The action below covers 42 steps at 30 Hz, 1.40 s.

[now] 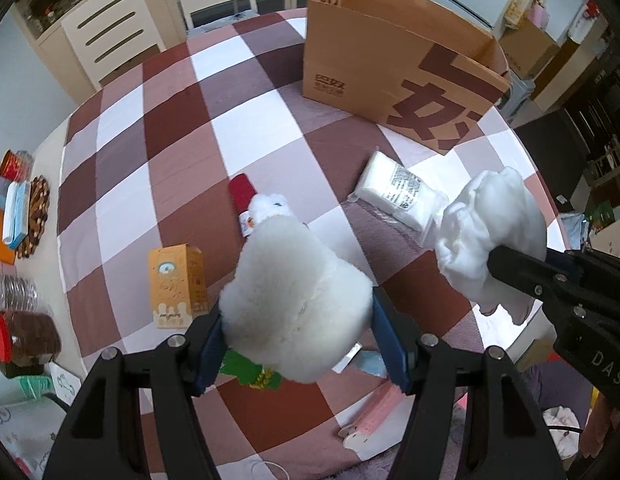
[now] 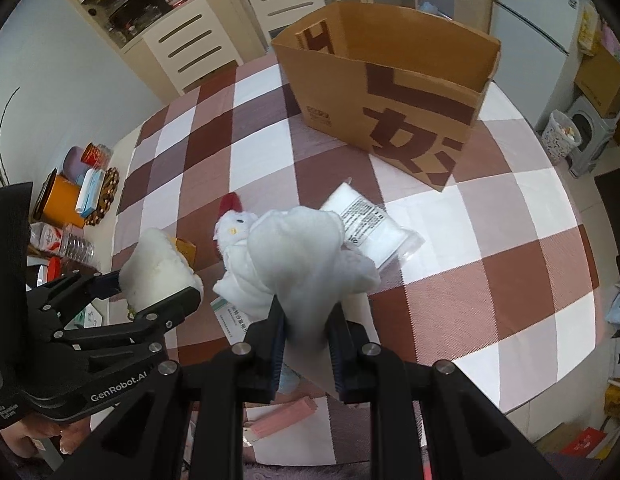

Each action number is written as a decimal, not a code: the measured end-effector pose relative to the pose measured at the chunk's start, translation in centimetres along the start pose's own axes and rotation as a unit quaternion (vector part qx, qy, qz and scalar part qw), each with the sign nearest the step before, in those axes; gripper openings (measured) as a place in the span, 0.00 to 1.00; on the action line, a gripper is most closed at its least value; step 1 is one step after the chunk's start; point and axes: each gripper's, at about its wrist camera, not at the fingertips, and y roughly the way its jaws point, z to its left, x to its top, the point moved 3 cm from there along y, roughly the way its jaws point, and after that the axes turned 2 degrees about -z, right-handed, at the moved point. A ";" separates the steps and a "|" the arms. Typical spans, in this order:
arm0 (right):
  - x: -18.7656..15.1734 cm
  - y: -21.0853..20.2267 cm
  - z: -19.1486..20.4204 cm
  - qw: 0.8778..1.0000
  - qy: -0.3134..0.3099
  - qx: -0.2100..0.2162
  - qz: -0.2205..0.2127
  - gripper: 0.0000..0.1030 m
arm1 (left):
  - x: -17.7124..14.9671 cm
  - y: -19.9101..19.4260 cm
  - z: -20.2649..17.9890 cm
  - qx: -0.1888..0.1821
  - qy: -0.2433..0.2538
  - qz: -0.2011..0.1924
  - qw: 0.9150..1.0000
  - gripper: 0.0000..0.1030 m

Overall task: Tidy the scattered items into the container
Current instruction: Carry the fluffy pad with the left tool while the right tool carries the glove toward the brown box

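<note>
My left gripper [image 1: 298,320] is shut on a white fluffy plush [image 1: 298,292], held above the checked tablecloth [image 1: 158,128]; a green trim hangs under it. To its right, my right gripper [image 1: 521,256] is shut on a bunched white cloth [image 1: 493,232]. In the right wrist view the cloth [image 2: 302,260] sits pinched between the right gripper's [image 2: 306,312] jaws, and the left gripper [image 2: 150,292] holds the plush [image 2: 156,272] at the left. The open brown paper bag [image 1: 389,64] [image 2: 389,96] stands upright at the far side.
On the table lie a white sealed packet [image 1: 397,192] [image 2: 373,224], a white toy with a red top [image 1: 256,204] [image 2: 234,220], an orange carton [image 1: 176,284] and a pink box [image 2: 282,416]. Jars and tins [image 1: 18,200] crowd the left edge.
</note>
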 end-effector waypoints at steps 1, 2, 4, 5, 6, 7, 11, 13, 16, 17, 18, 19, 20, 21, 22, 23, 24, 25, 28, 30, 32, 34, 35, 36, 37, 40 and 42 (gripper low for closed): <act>0.0 0.0 -0.2 1.000 0.002 -0.001 -0.001 0.19 | 0.2 0.1 -0.2 -0.001 0.003 0.000 1.000 0.64; 0.1 -0.1 -0.4 1.000 0.006 -0.002 -0.001 0.19 | 0.3 0.2 -0.4 -0.002 0.007 0.001 1.000 0.64; 0.1 -0.1 -0.7 1.000 0.010 -0.004 -0.001 0.19 | 0.6 0.3 -0.8 -0.004 0.013 0.001 1.000 0.64; 0.2 -0.1 -0.9 1.000 0.013 -0.005 -0.002 0.19 | 0.8 0.4 -1.0 -0.005 0.016 0.002 1.000 0.64; 0.2 -0.1 -1.0 1.000 0.016 -0.005 -0.002 0.19 | 0.9 0.5 -1.2 -0.006 0.019 0.002 1.000 0.64; 0.2 -0.1 -1.2 1.000 0.018 -0.006 -0.003 0.19 | 1.1 0.6 -1.5 -0.007 0.024 0.002 1.000 0.64; 0.3 -0.2 -2.0 0.999 0.030 -0.008 -0.005 0.19 | 1.7 1.1 -2.3 -0.010 0.035 0.005 0.999 0.64; 0.4 -0.2 -2.3 0.999 0.034 -0.010 -0.005 0.19 | 2.0 1.4 -2.7 -0.012 0.041 0.007 0.999 0.64; 0.6 -0.3 -2.9 0.999 0.040 -0.013 -0.007 0.19 | 2.4 1.8 -3.5 -0.016 0.051 0.009 0.999 0.64; 0.7 -0.3 -3.1 0.999 0.041 -0.013 -0.007 0.19 | 2.5 1.9 -3.7 -0.017 0.053 0.010 0.998 0.64; 0.7 -0.3 -3.2 0.999 0.044 -0.014 -0.007 0.19 | 2.6 2.0 -3.9 -0.018 0.056 0.011 0.998 0.64; 0.8 -0.3 -3.4 0.999 0.046 -0.015 -0.007 0.19 | 2.8 2.1 -4.1 -0.018 0.059 0.011 0.998 0.64; 0.9 -0.3 -3.7 0.999 0.048 -0.016 -0.008 0.19 | 2.9 2.2 -4.4 -0.019 0.061 0.012 0.998 0.64; 0.9 -0.3 -3.8 0.999 0.050 -0.017 -0.008 0.19 | 3.1 2.3 -4.6 -0.020 0.064 0.012 0.998 0.64; 1.0 -0.3 -4.0 0.998 0.052 -0.017 -0.009 0.19 | 3.2 2.3 -4.8 -0.020 0.066 0.012 0.998 0.64; 1.1 -0.3 -4.2 0.998 0.054 -0.018 -0.009 0.19 | 3.3 2.4 -5.0 -0.021 0.068 0.013 0.997 0.64; 1.1 -0.3 -4.4 0.998 0.056 -0.019 -0.010 0.19 | 3.4 2.5 -5.2 -0.021 0.071 0.013 0.997 0.64; 1.2 -0.3 -4.5 0.998 0.058 -0.020 -0.010 0.19 | 3.6 2.5 -5.3 -0.022 0.073 0.013 0.997 0.64; 1.5 -0.3 -5.0 0.998 0.063 -0.023 -0.013 0.19 | 4.0 2.7 -5.8 -0.024 0.079 0.012 0.997 0.64; 1.7 -0.3 -5.3 0.997 0.067 -0.024 -0.015 0.19 | 4.3 2.7 -6.1 -0.026 0.084 0.011 0.996 0.64; 2.0 -0.3 -5.6 0.997 0.069 -0.025 -0.017 0.19 | 4.7 2.7 -6.4 -0.028 0.089 0.008 0.996 0.64; 2.3 -0.4 -5.8 0.997 0.070 -0.026 -0.020 0.19 | 5.3 2.8 -6.7 -0.032 0.094 0.007 0.995 0.64; 2.6 -0.4 -5.9 0.997 0.071 -0.026 -0.022 0.19 | 5.5 2.9 -6.8 -0.033 0.096 0.006 0.995 0.64; 2.7 -0.5 -5.9 0.997 0.072 -0.027 -0.024 0.19 | 5.8 2.9 -6.8 -0.034 0.098 0.005 0.995 0.64; 2.9 -0.5 -6.0 0.997 0.073 -0.028 -0.025 0.19 | 6.1 2.9 -6.9 -0.035 0.099 0.004 0.994 0.64; 3.5 -0.6 -6.3 0.996 0.075 -0.029 -0.029 0.19 | 6.9 3.0 -6.9 -0.037 0.102 0.001 0.994 0.64; 4.0 -0.6 -6.5 0.996 0.077 -0.030 -0.032 0.19 | 7.4 3.1 -6.8 -0.035 0.105 -0.002 0.994 0.64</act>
